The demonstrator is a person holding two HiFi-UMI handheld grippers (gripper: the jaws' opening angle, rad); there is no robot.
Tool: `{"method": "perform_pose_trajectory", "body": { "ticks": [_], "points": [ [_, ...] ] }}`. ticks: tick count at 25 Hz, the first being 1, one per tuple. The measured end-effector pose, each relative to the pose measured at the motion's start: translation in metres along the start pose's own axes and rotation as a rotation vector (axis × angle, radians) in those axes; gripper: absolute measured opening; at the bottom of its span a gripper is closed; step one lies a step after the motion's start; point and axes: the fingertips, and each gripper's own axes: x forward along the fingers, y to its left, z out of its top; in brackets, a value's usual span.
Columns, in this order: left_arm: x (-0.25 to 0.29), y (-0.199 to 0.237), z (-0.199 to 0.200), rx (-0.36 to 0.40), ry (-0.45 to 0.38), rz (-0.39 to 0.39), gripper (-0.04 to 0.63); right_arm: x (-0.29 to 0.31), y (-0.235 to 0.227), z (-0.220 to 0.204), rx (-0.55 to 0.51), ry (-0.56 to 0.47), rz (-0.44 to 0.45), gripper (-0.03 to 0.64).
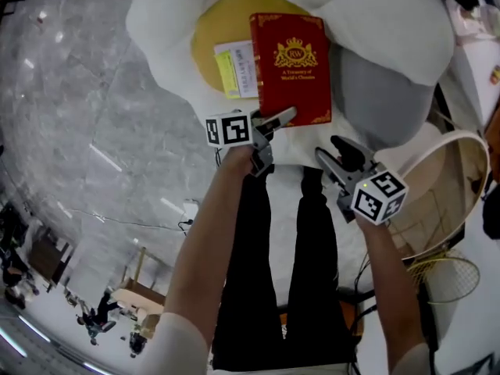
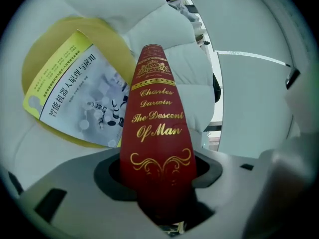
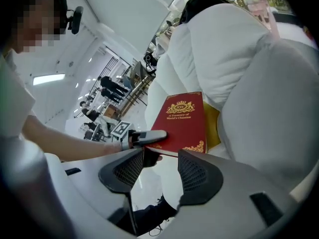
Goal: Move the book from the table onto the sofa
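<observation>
A red hardcover book (image 1: 293, 61) with gold print lies face up over the white sofa (image 1: 156, 37). My left gripper (image 1: 281, 119) is shut on its near edge. In the left gripper view the spine (image 2: 157, 123) runs away from the jaws, which clamp it from both sides (image 2: 158, 183). I cannot tell whether the book rests on the seat. My right gripper (image 1: 332, 151) hangs open and empty to the right, nearer to me than the book. In the right gripper view the book (image 3: 182, 118) and the left gripper's finger (image 3: 144, 137) lie beyond the open right gripper (image 3: 162, 171).
A yellow round cushion (image 1: 215, 30) lies on the sofa seat under the book, with a white and yellow booklet (image 1: 234, 69) on it, partly covered. A grey cushion (image 1: 375, 92) sits to the right. A round white-rimmed table (image 1: 461, 143) and a racket (image 1: 445, 276) stand at the right.
</observation>
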Motion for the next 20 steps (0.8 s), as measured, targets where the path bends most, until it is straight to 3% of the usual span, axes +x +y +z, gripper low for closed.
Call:
{"method": "perform_pose_trajectory", "body": {
  "ticks": [4, 7, 9, 15, 20],
  "points": [
    [0.011, 0.030, 0.018, 0.030, -0.008, 0.068, 0.254, 0.016, 0.002, -0.016, 0.044, -0.016, -0.002, 0.236],
    [0.015, 0.051, 0.026, 0.066, -0.019, 0.200, 0.269, 0.016, 0.000, -0.025, 0.068, -0.014, 0.001, 0.236],
    [0.015, 0.064, 0.030, 0.071, -0.045, 0.306, 0.346, 0.011, -0.002, -0.028, 0.072, -0.011, -0.004, 0.236],
    [-0.002, 0.087, 0.024, 0.034, -0.073, 0.492, 0.481, -0.006, -0.003, -0.026, 0.058, -0.016, -0.006, 0.236],
    [-0.015, 0.084, 0.018, 0.013, -0.075, 0.538, 0.494, -0.024, -0.005, -0.009, 0.038, -0.021, -0.016, 0.236]
  ]
}}
